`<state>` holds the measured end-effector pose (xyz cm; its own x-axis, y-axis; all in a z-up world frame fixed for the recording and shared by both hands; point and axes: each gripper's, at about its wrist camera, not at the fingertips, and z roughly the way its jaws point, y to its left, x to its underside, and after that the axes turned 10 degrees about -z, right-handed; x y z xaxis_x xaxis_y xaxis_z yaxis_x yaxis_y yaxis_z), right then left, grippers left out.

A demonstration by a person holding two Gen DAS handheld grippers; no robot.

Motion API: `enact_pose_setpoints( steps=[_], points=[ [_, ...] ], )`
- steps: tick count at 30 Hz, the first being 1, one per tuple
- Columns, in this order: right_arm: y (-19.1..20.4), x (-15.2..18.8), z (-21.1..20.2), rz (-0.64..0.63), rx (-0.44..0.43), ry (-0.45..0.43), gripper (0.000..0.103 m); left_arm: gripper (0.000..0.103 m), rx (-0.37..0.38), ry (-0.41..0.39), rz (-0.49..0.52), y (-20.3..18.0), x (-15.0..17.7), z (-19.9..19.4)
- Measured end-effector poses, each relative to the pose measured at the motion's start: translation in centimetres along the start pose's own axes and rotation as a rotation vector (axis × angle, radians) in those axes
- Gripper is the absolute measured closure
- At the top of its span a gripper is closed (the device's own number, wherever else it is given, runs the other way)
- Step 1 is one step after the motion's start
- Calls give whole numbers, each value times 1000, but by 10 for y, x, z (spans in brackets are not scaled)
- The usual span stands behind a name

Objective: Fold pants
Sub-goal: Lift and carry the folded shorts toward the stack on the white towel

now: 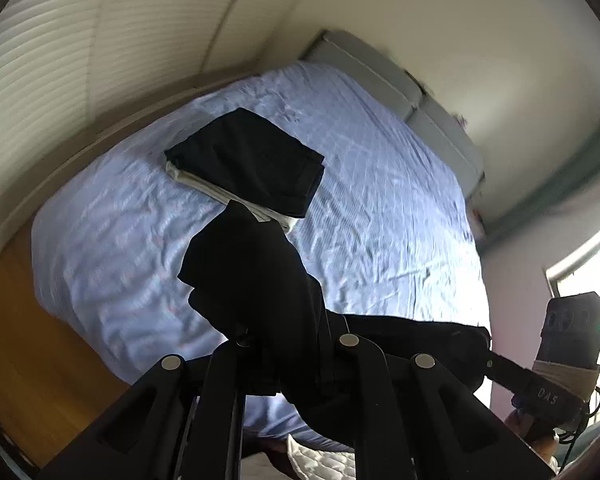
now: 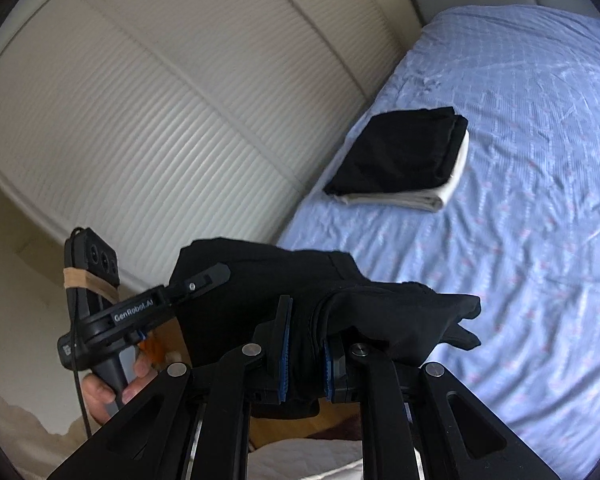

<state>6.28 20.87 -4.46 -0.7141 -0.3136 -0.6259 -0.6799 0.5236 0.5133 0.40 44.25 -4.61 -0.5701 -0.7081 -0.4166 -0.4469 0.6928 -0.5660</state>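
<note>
Left hand-held gripper (image 1: 278,344), seen from its own wrist camera, is clamped on a bunched pair of black fabric pants (image 1: 252,272) held above the pale blue bed sheet (image 1: 380,220); beyond lies a folded stack, black garment over white (image 1: 248,164). From the right wrist, the right hand-held gripper (image 2: 306,344) pinches the same pants between blue pads (image 2: 285,348). Judging by this, earlier items look finished, while this pair is not yet laid out or folded.

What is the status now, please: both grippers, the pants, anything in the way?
Left gripper and right gripper both shut on black pants, held above the bed. Folded stack near bed edge. Nothing in the way.
</note>
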Motion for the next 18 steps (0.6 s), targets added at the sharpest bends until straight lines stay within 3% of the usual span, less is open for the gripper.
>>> enact_pose_setpoints(
  steps=[4,7,18],
  points=[
    [26,-4,35,97,22,-53,89,92,20,39,108,22,-48,-4],
    [39,-9,53,148,41,-55,89,92,46,63,111,34,-87,-2],
    [43,-49,64,133,102,-124,89,92,142,96,144,20,-150,27]
  ],
)
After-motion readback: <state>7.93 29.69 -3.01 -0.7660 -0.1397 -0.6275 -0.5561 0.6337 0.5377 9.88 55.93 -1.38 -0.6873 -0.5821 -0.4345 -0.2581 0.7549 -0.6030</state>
